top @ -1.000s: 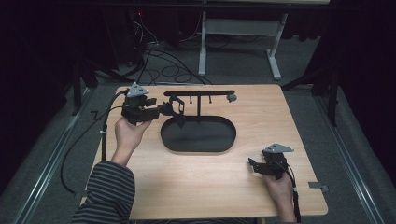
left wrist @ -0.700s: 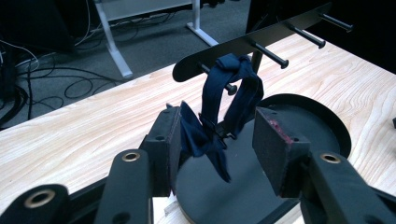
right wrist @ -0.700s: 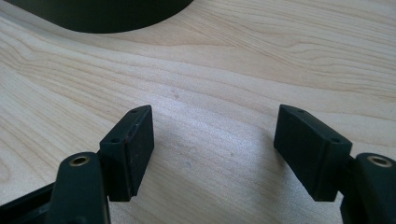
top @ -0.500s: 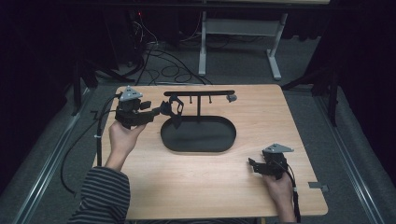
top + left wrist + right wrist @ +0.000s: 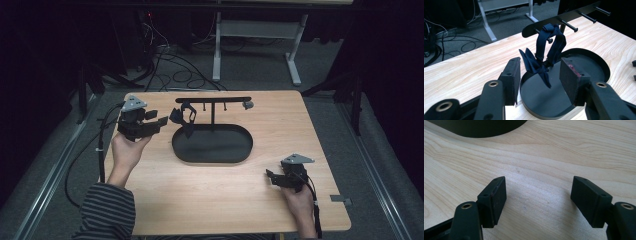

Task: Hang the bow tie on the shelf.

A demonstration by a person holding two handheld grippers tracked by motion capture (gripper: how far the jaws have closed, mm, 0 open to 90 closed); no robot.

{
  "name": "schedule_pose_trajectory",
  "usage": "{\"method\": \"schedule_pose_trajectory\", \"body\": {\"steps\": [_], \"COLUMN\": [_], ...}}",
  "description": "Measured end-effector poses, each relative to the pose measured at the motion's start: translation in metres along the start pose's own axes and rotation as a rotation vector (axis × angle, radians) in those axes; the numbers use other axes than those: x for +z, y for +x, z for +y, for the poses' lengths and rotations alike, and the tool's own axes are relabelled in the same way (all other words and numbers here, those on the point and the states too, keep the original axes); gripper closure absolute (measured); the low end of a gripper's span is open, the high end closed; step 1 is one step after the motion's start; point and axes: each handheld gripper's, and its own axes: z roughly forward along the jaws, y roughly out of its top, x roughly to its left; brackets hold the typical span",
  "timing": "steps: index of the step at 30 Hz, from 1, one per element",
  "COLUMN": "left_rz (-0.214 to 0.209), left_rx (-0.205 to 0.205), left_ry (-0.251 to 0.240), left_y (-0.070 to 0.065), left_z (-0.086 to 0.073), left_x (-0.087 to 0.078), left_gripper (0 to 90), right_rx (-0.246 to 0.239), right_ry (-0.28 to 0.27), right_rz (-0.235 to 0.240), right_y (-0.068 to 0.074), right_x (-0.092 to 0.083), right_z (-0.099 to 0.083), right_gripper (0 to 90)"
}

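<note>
Two tongs, both parted and empty: left tongs (image 5: pixel 539 82) just beside the oval tray (image 5: pixel 212 159), facing a dark strap (image 5: pixel 549 50) hung on its rack peg; right tongs (image 5: pixel 537 200) low over bare desk (image 5: pixel 554 152), near the tray's other end.

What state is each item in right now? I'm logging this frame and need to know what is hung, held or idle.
Bow tie: hanging by its strap from a peg, ends dangling over the tray, not gripped.
Rack: upright in the tray, other pegs bare.
Tray: flat on the table, nothing loose in it.
Left gripper: open, empty, facing the bow tie.
Right gripper: open, empty, low over bare wood.
</note>
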Motion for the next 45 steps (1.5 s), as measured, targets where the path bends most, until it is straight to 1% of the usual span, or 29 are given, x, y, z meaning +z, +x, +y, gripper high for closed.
{"method": "schedule_pose_trajectory", "body": {"steps": [7,10,14,16,24,28,32,38,45], "left_rz": [0.007,0.012,0.011,0.012,0.02,0.023,0.021,0.021,0.024], "left_rx": [-0.01,-0.007,-0.008,-0.008,-0.034,-0.038,-0.039,-0.039,-0.056], "left_ry": [-0.009,-0.008,-0.02,-0.017,-0.029,-0.037,-0.054,-0.051,-0.056], "left_y": [0.002,0.003,0.002,0.001,0.004,0.005,0.003,0.001,0.003], "left_z": [-0.005,-0.006,-0.008,-0.01,-0.019,-0.022,-0.026,-0.036,-0.049], "left_x": [-0.01,-0.014,-0.021,-0.024,-0.038,-0.045,-0.053,-0.059,-0.068], "left_gripper": [51.5,51.4,51.3,51.1,50.9,50.7,50.6,50.2,49.7], "right_rx": [0.0,-0.001,0.001,0.0,0.001,0.001,0.001,0.001,0.001], "right_ry": [0.0,-0.001,0.0,0.0,-0.001,-0.001,-0.001,0.0,0.001], "right_rz": [0.0,0.001,0.0,0.0,0.001,0.0,0.0,-0.001,-0.003], "right_y": [0.0,0.0,0.0,0.0,0.0,0.0,0.0,0.0,0.0], "right_x": [0.0,0.0,0.0,0.0,0.0,0.0,0.0,0.0,0.0], "right_z": [0.0,0.0,0.0,0.0,0.0,0.0,0.0,0.0,0.0], "right_gripper": [30.0,30.1,30.1,30.1,30.2,30.3,30.3,30.4,30.4]}}
